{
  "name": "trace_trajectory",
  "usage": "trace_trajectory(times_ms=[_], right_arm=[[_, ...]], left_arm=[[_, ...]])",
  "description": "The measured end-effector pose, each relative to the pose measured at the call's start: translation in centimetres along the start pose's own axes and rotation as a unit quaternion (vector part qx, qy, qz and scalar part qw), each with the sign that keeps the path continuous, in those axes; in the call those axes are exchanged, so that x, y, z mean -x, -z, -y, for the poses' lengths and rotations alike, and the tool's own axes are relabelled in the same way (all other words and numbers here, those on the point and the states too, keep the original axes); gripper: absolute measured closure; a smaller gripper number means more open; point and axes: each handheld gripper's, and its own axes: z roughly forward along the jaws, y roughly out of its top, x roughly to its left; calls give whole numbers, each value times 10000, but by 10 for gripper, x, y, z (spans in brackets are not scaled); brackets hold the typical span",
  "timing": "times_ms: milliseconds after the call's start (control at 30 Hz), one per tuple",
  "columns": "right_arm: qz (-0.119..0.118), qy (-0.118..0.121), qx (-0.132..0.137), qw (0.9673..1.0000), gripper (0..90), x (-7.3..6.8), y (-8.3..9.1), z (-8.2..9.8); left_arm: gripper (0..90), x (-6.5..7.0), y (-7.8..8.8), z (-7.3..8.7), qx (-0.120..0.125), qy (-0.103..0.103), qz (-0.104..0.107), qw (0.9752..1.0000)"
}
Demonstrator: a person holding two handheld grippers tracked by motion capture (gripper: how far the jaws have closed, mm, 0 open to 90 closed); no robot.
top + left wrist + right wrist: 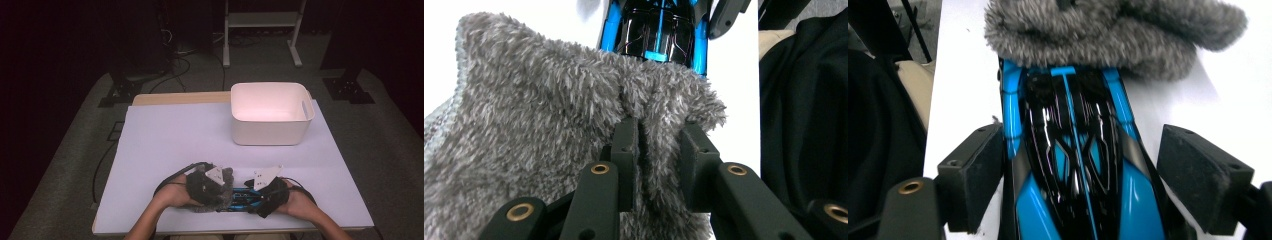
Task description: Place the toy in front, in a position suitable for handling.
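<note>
L tool (659,150) is clamped on a fold of the grey fluffy cloth (539,130): in the left gripper view both black jaws pinch a ridge of pile between them, pads pressed into the fabric. The cloth lies bunched at the near edge of the white surface (165,135), w/ one end draped over the nose of a blue-and-black toy car (1073,160). In the high view the cloth (212,192) sits under the L hand (172,195), and the car (242,199) stretches between both hands, close to the front edge. R tool (1083,175) straddles the car's body; its jaws stand wide, one pad just beside each flank. On the near-side flank the pad looks to be against the blue bodywork, on the other a sliver of white surface shows between pad and car, so can't tell if it's truly gripping. R hand (295,197) rests on the surface by the car's tail. A white tub (270,130) w/ a handle slot stands well apart, toward the far R of the surface.
</note>
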Motion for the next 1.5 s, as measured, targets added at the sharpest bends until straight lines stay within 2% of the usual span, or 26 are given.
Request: trace_trajectory(times_ms=[33,100,233,267,333,467,633,767,833,900,1000,1067,1167,1233,1367,1433,1500], right_arm=[[14,102,-76,9999,183,-1,-3,-2],[1,104,-109,9999,185,-2,-6,-2],[-25,272,-272,9993,196,-3,-16,-6],[-57,206,-260,9994,208,-3,-17,-7],[-60,225,-280,9993,215,-3,-17,-8],[-167,137,-298,9993,231,-1,-16,-9],[-342,-9,-251,9991,248,-4,-16,-9],[-451,-43,-227,9987,247,-7,-14,-8],[-580,-173,-148,9981,247,-7,-13,-6],[-604,-196,-137,9979,246,-6,-14,-6],[-443,-24,-150,9989,243,-11,-17,-8],[-251,132,-210,9994,240,-15,-16,-10],[43,319,-114,9994,234,-22,-9,-7],[247,447,-8,9987,228,-28,-4,-4],[503,626,1,9968,228,-35,-4,-1],[445,561,-9,9974,238,-33,-5,-3],[241,399,-35,9989,247,-27,-5,-6]], left_arm=[[722,0,0,-1,-16,-4,-13,10000],[722,-1,0,-1,-38,-28,-6,10000],[723,-2,3,4,-71,19,33,10000],[723,-2,4,7,-61,54,30,10000],[722,-2,7,14,-34,103,78,9999],[728,1,11,22,139,184,224,9995],[733,11,19,19,196,-46,296,9994],[732,25,25,10,338,-278,445,9981],[731,31,22,6,259,-393,417,9980],[731,33,15,2,103,-460,311,9984],[730,33,3,-2,-184,-526,123,9984],[726,33,1,-4,-180,-538,133,9983],[726,32,0,-6,-190,-542,150,9982],[726,30,-1,-7,-175,-523,189,9983],[726,28,0,-5,-84,-473,235,9986],[726,28,3,-4,-11,-425,230,9988],[727,28,9,-2,114,-407,235,9988]])
